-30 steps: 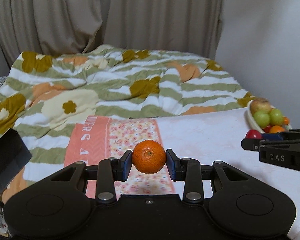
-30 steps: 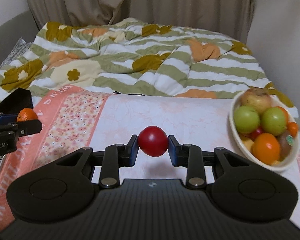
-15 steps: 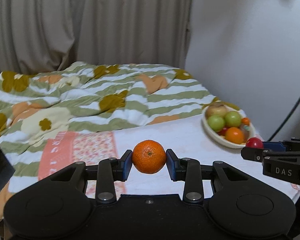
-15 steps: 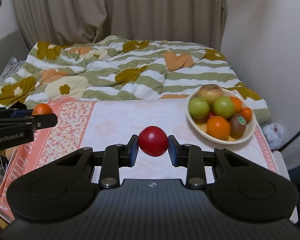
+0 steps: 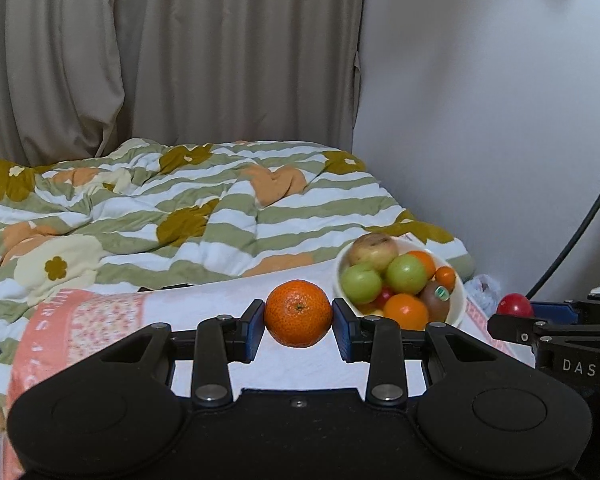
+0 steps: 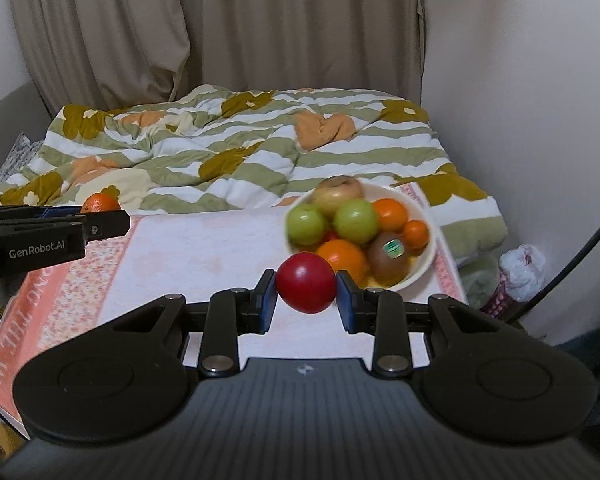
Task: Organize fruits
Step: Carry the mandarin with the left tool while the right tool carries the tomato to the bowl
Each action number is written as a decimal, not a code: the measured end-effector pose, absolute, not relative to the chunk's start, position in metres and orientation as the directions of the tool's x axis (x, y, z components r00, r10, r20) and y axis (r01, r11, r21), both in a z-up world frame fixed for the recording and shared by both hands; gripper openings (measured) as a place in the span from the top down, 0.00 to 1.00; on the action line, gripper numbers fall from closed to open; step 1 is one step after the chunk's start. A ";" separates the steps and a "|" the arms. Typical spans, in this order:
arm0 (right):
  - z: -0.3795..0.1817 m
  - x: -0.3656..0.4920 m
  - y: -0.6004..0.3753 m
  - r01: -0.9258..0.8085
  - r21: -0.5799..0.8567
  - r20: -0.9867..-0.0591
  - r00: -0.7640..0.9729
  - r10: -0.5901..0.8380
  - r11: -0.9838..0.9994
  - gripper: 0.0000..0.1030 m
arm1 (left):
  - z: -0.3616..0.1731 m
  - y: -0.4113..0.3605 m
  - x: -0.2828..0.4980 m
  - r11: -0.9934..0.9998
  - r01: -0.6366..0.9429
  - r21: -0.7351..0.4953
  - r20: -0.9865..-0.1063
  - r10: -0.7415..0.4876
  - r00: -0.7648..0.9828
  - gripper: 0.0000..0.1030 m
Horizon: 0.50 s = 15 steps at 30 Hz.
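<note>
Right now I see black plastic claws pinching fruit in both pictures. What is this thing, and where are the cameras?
There is no robot arm here: a person holds one two-finger gripper in each hand, and each gripper carries a wide-angle camera looking forward along its fingers. In the left camera's picture, the left gripper is shut on an orange mandarin. In the right camera's picture, the right gripper is shut on a red fruit. Ahead, on a pink patterned cloth, stands a white bowl heaped with green, orange and brownish fruit, including a kiwi with a sticker. Behind lies a striped flowered blanket.
</note>
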State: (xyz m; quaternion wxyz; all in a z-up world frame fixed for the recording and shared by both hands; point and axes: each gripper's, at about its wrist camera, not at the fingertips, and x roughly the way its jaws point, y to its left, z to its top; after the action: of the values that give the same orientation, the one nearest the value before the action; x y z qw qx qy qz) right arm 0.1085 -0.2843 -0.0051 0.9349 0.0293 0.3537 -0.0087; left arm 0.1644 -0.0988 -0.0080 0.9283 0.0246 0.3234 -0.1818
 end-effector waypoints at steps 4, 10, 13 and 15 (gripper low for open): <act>-0.010 0.123 -0.324 -0.004 0.050 -0.663 0.747 0.036 0.999 0.54 | -0.016 -0.137 0.174 0.944 0.320 -0.084 -0.622 -0.301 0.723 0.62; -0.027 0.153 -0.369 -0.042 0.050 -0.683 0.728 0.065 0.998 0.54 | -0.036 -0.178 0.197 0.953 0.287 -0.097 -0.654 -0.279 0.703 0.62; -0.041 0.168 -0.386 -0.044 0.068 -0.693 0.717 0.079 0.997 0.54 | -0.048 -0.195 0.209 0.954 0.287 -0.085 -0.673 -0.268 0.689 0.62; -0.049 0.176 -0.394 -0.040 0.072 -0.700 0.710 0.079 0.997 0.54 | -0.057 -0.204 0.219 0.954 0.289 -0.075 -0.687 -0.259 0.679 0.61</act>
State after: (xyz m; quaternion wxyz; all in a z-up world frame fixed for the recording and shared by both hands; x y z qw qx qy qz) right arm 0.1760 -0.3938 -0.0493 0.9242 0.0256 0.3797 0.0321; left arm 0.2190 -0.2038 -0.0574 0.9160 0.0197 0.3717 -0.1496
